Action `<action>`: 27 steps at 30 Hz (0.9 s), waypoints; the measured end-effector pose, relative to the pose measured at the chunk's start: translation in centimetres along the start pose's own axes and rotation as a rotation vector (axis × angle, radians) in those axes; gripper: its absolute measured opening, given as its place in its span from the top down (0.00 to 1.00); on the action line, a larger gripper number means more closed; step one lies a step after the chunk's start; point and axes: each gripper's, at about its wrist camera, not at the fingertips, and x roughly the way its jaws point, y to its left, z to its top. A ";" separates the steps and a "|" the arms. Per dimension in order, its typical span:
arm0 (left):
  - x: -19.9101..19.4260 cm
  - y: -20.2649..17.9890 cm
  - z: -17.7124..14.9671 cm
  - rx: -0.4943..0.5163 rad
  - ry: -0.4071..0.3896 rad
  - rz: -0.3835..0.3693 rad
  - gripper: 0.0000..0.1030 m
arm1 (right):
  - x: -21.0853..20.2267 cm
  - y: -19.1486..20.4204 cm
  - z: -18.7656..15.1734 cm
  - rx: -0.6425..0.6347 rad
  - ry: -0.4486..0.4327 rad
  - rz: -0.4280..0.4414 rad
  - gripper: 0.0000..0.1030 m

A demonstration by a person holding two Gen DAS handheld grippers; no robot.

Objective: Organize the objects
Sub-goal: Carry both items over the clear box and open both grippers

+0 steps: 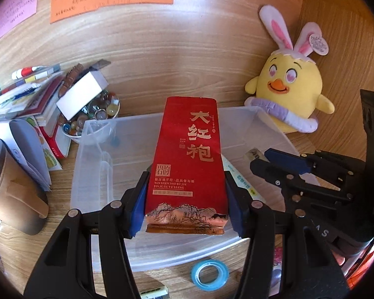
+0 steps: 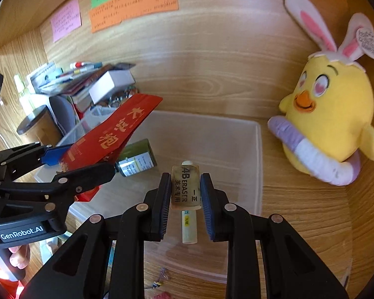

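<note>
My left gripper (image 1: 185, 182) is shut on a red tea packet (image 1: 189, 149) with gold characters and holds it tilted over a clear plastic bin (image 1: 87, 174). The right wrist view has this gripper (image 2: 79, 162) and packet (image 2: 112, 134) at the left. My right gripper (image 2: 185, 178) is shut on a yellowish 4B eraser (image 2: 185, 191) above the same bin (image 2: 258, 162). In the bin lie a green bottle (image 2: 137, 160) and a pale stick (image 2: 188, 226). In the left wrist view the right gripper (image 1: 266, 162) reaches in from the right.
A yellow plush chick (image 1: 286, 92) with rabbit ears leans in the back right corner. Left of the bin are a bowl of marbles (image 1: 94, 117), a white box (image 1: 82, 94), stacked books (image 1: 25, 94) and a brown canister (image 1: 10, 189). A blue tape roll (image 1: 209, 272) lies in front.
</note>
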 end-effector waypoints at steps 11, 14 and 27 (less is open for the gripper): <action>1.5 0.7 -0.2 -0.028 0.075 -0.036 0.46 | 1.5 1.2 -0.5 -0.057 0.039 -0.020 0.79; 1.4 1.0 -0.2 -0.036 0.078 -0.040 0.46 | 1.5 1.5 -0.6 -0.070 0.044 -0.016 0.79; -1.3 1.1 -0.2 -0.040 0.016 -0.004 0.27 | 1.1 1.4 -0.5 -0.069 0.064 -0.017 0.66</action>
